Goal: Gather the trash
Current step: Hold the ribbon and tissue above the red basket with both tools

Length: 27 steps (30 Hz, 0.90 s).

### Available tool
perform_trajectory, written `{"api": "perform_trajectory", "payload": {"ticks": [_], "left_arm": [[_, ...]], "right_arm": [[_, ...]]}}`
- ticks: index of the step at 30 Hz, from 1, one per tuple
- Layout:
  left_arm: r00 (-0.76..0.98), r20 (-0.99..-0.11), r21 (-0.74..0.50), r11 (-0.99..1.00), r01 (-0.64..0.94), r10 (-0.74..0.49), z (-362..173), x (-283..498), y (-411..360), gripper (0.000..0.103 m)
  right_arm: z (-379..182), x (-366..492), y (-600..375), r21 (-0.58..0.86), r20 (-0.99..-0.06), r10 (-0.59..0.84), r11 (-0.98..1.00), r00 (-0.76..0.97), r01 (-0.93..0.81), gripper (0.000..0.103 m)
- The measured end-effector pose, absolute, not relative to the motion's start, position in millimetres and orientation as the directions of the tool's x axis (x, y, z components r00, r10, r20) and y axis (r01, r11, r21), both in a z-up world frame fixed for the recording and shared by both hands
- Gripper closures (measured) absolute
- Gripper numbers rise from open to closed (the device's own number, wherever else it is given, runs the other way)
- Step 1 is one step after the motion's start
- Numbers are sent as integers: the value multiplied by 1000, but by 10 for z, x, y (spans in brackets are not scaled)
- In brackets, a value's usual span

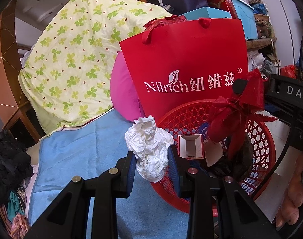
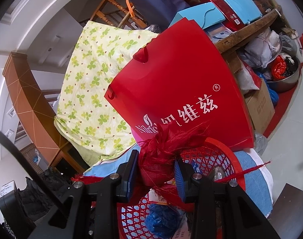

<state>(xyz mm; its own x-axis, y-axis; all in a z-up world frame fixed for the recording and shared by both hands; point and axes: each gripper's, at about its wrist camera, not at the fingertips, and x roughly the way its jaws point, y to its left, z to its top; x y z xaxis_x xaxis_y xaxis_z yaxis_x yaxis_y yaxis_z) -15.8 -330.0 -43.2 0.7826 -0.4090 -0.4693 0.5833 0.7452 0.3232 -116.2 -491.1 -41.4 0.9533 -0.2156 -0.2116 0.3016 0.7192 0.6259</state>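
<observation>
1. Red basket [image 1: 259, 139] sits on a blue cloth [image 1: 81, 149], in front of a red bag [image 1: 183, 59].
2. Left gripper [image 1: 152, 159] is clamped on a crumpled white paper [image 1: 149, 145], at the basket's rim.
3. Right gripper [image 2: 156, 171] is closed on a frayed red ribbon [image 2: 163, 151], held above the basket.
4. Basket contains a small open box [image 1: 191, 146] and a blue wad [image 2: 163, 219].

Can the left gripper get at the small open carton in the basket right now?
Probably not: the left gripper is shut on crumpled white paper. The carton lies close ahead in the red basket, otherwise unobstructed.
</observation>
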Motion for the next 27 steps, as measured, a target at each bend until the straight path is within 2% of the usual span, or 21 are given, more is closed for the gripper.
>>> {"api": "perform_trajectory", "payload": {"ticks": [19, 27], "left_arm": [[773, -487, 317, 742, 591, -407, -527, -137, -3355, 69], [745, -509, 267, 744, 613, -431, -565, -57, -3350, 68]], "right_arm": [[-424, -1156, -4919, 626, -215, -211, 720, 954, 300, 66], [-450, -1111, -4923, 639, -226, -200, 709, 953, 300, 66]]}}
